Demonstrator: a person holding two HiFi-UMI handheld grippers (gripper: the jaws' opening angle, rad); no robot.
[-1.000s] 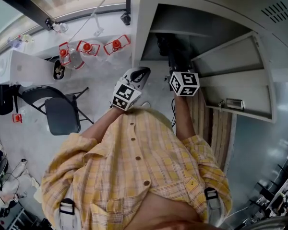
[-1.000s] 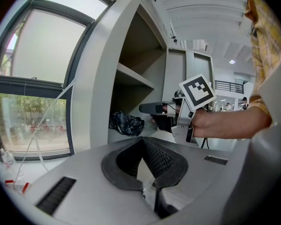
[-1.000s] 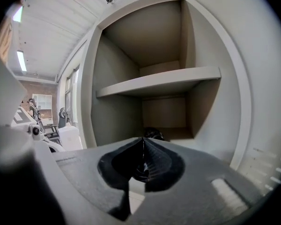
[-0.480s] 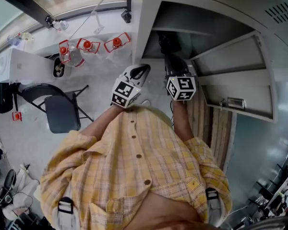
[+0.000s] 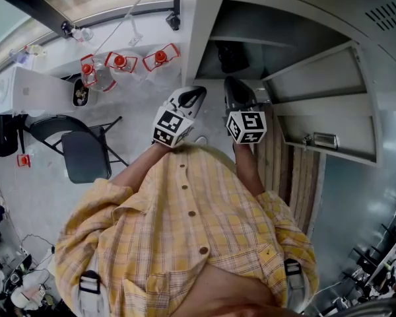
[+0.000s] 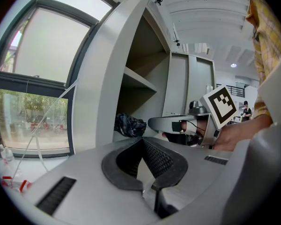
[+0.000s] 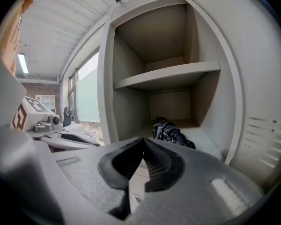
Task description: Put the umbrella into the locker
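The folded umbrella [image 7: 171,131] lies inside the locker [image 7: 211,102] (beneath its shelf [image 7: 168,75]); the left gripper [image 6: 143,139] and the right gripper [image 7: 143,139] are closed, empty.

Umbrella [image 7: 171,131] dark plaid — locker [image 7: 168,74] grey — shirt [image 5: 185,243] yellow check.

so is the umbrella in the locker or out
In. The umbrella lies on the floor of the locker, in the compartment below the shelf.

From above the person, the head view looks steeply down at the open locker [image 5: 277,35], which both gripper views face nearly level from just outside it.
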